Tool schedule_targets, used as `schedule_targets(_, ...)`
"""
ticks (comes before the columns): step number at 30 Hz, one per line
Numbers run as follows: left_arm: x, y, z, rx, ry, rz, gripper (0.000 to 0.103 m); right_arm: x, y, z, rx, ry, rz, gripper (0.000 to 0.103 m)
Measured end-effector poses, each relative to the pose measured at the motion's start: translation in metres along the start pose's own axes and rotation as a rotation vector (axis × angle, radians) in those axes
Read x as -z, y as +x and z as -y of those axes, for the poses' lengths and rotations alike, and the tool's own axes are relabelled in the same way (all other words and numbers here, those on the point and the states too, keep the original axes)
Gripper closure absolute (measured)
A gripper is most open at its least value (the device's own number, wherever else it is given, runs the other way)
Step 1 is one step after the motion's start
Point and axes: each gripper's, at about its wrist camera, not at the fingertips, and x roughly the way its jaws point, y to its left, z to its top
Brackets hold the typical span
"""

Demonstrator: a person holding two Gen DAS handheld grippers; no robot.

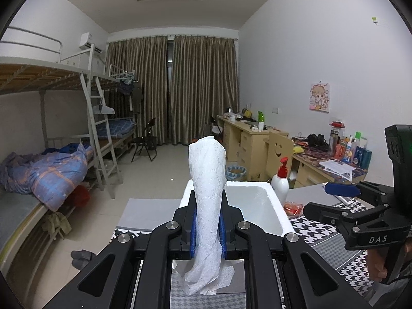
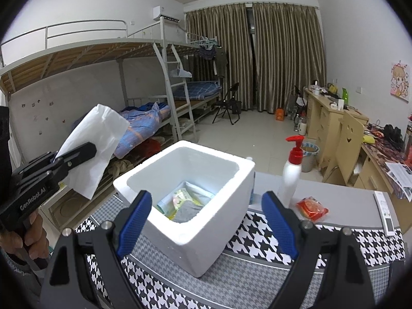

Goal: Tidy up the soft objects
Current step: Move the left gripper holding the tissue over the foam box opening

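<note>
My left gripper (image 1: pixel 208 208) is shut on a white paper towel (image 1: pixel 207 193) that stands up between its blue pads, held above the table just left of the white foam box (image 1: pixel 273 206). In the right wrist view the left gripper (image 2: pixel 77 152) holds the towel (image 2: pixel 95 144) to the left of the foam box (image 2: pixel 195 242). The box holds a grey cloth (image 2: pixel 185 212) and soft packets (image 2: pixel 182 198). My right gripper (image 2: pixel 206 219) is open and empty, low in front of the box. It also shows in the left wrist view (image 1: pixel 327 198).
A white pump bottle with a red cap (image 2: pixel 291 172) and a red packet (image 2: pixel 311 207) sit right of the box on the houndstooth tablecloth (image 2: pixel 257 242). A white remote (image 2: pixel 385 212) lies at the far right. Bunk beds (image 2: pixel 128 59) stand left, desks (image 2: pixel 332 118) right.
</note>
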Motion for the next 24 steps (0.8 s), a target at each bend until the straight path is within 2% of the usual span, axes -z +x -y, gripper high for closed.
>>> schedule_targets(24,-0.012,0.03,0.027,0.061,0.035,-0.056,0.089,0.016,-0.015,0.031,0.046,0.048,0.009,0.013)
